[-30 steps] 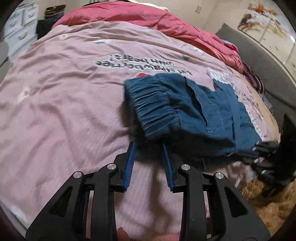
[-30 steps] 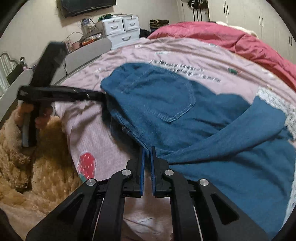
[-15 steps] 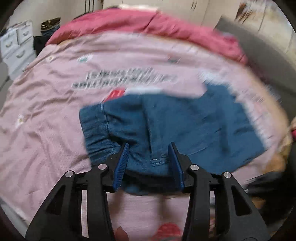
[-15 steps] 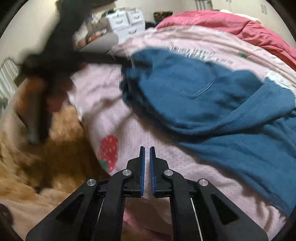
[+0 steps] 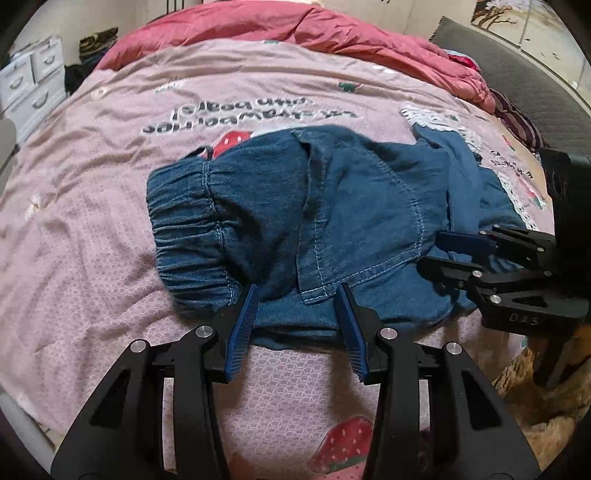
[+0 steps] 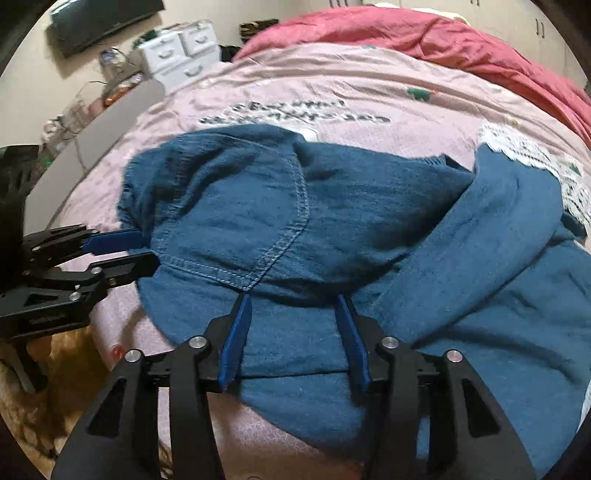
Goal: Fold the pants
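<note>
Blue denim pants (image 5: 332,221) lie bunched on a pink printed bedsheet (image 5: 92,229), elastic waistband to the left, a pocket seam near the front edge. My left gripper (image 5: 297,295) is open, its fingers straddling the near edge of the pants by the waistband. My right gripper (image 6: 291,299) is open too, its fingers over the pants' near edge below the pocket (image 6: 258,221). The right gripper also shows in the left wrist view (image 5: 491,254) at the pants' right side; the left gripper shows in the right wrist view (image 6: 110,251) at their left side. The legs (image 6: 498,295) trail right.
A red duvet (image 5: 295,33) lies along the far side of the bed. White drawers (image 6: 181,51) and a grey bed end (image 6: 92,136) stand to the left. A brown shaggy rug (image 6: 66,387) lies below the bed's near edge. A grey headboard (image 5: 517,81) is at the right.
Both grippers have moved in to the pants' near edge. My right gripper was shut and is now open. My left gripper has opened wider. The pants lie flatter on the bed.
</note>
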`<action>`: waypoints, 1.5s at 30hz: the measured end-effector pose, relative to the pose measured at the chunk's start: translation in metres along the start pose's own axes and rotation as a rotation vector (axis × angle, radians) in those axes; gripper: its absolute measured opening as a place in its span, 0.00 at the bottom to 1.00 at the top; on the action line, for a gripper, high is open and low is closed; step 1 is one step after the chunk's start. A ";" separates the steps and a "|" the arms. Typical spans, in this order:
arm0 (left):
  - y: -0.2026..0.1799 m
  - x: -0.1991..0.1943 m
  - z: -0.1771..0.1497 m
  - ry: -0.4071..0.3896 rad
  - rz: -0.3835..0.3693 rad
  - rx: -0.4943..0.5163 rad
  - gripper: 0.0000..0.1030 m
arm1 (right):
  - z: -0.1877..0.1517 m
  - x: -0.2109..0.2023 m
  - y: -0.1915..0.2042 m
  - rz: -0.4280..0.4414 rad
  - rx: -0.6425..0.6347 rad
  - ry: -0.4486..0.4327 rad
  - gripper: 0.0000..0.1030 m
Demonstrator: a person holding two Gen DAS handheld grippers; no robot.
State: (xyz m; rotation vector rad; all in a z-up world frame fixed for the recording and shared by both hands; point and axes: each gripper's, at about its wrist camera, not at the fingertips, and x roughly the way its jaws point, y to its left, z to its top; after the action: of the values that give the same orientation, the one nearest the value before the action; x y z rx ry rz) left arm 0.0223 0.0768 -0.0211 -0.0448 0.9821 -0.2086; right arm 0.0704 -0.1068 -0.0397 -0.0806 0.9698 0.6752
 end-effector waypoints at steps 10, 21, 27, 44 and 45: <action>-0.011 -0.066 0.015 -0.120 -0.071 -0.007 0.50 | 0.026 -0.077 -0.083 -0.038 0.153 -0.145 0.60; -0.094 -0.025 0.057 -0.084 -0.127 0.137 0.75 | 0.053 -0.103 -0.181 -0.290 0.283 -0.203 0.82; -0.126 0.022 0.064 -0.047 -0.268 0.096 0.75 | 0.077 -0.080 -0.196 -0.327 0.288 -0.159 0.82; -0.128 0.070 0.050 0.037 -0.204 0.081 0.37 | 0.163 0.051 -0.191 -0.489 0.231 0.088 0.66; -0.126 0.069 0.050 0.033 -0.205 0.086 0.37 | 0.161 0.057 -0.195 -0.493 0.240 0.100 0.40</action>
State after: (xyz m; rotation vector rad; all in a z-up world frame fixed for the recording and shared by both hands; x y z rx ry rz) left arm 0.0812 -0.0628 -0.0332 -0.0637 1.0009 -0.4406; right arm 0.3204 -0.1770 -0.0353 -0.1368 1.0695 0.1012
